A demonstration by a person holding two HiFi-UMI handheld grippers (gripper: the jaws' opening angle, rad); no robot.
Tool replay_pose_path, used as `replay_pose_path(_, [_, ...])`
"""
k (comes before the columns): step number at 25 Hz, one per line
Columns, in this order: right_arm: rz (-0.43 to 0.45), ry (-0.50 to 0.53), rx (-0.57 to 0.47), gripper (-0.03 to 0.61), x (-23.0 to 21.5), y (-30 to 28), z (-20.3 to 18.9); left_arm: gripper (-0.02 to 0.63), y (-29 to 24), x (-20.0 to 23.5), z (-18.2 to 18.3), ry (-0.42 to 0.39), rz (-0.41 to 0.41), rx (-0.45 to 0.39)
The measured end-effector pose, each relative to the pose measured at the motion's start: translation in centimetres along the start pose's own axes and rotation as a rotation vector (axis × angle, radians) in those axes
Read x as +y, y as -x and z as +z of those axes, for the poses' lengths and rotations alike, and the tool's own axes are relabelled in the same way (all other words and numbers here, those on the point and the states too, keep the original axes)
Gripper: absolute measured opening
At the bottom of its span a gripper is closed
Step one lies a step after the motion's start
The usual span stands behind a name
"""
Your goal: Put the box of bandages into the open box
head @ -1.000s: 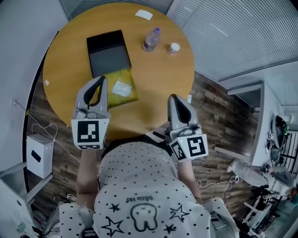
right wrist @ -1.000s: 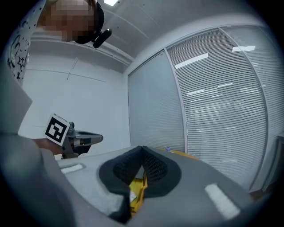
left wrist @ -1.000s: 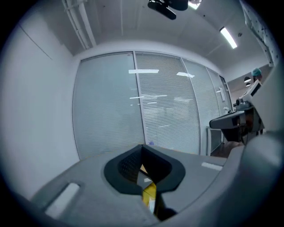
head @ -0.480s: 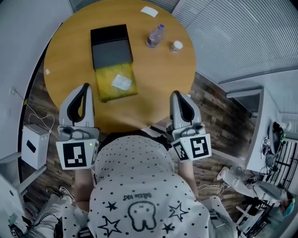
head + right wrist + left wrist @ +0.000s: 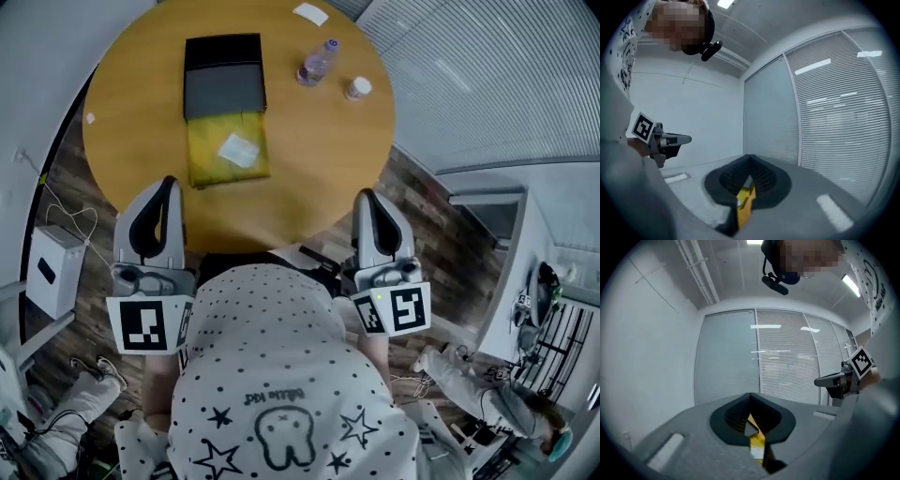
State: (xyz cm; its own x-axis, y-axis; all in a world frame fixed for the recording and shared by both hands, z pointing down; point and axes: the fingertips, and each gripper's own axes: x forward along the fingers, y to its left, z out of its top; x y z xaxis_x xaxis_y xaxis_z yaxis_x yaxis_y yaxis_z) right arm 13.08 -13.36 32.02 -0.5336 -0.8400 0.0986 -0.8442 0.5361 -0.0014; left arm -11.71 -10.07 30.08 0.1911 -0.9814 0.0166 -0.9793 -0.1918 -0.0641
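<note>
We see the left gripper (image 5: 167,185) with its jaws clenched tip to tip and nothing between them. The right gripper (image 5: 367,197) is likewise clenched and empty. Both are held close to the person's body at the near edge of the round table (image 5: 319,159), one at each side, well apart from the task items. The open box (image 5: 225,84) lies on the far left part of the table, a black half beyond a yellow half. The small white pack that we take for the box of bandages (image 5: 238,150) rests on the yellow half. A bottle (image 5: 317,61) lies to the right of the open box, with a small white jar (image 5: 356,88) near it.
</note>
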Motion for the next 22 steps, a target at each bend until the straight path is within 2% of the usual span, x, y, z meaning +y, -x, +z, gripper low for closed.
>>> replay_pose_path(9, [-0.001, -0.012, 0.016, 0.005, -1.1, 2.6, -1.2, 0.008, 1.6, -3.9, -1.6, 0.036, -0.003, 0.021])
replay_pose_path(15, [-0.012, -0.032, 0.031, 0.005, -1.2, 3.4, -2.4, 0.008, 1.7, -4.6, -3.4, 0.057, -0.007, 0.051])
replay_pose_path(22, [-0.019, -0.048, 0.052, 0.005, -1.3, 4.7, -3.6, 0.008, 2.9, -5.0, -4.6, 0.041, -0.002, 0.077])
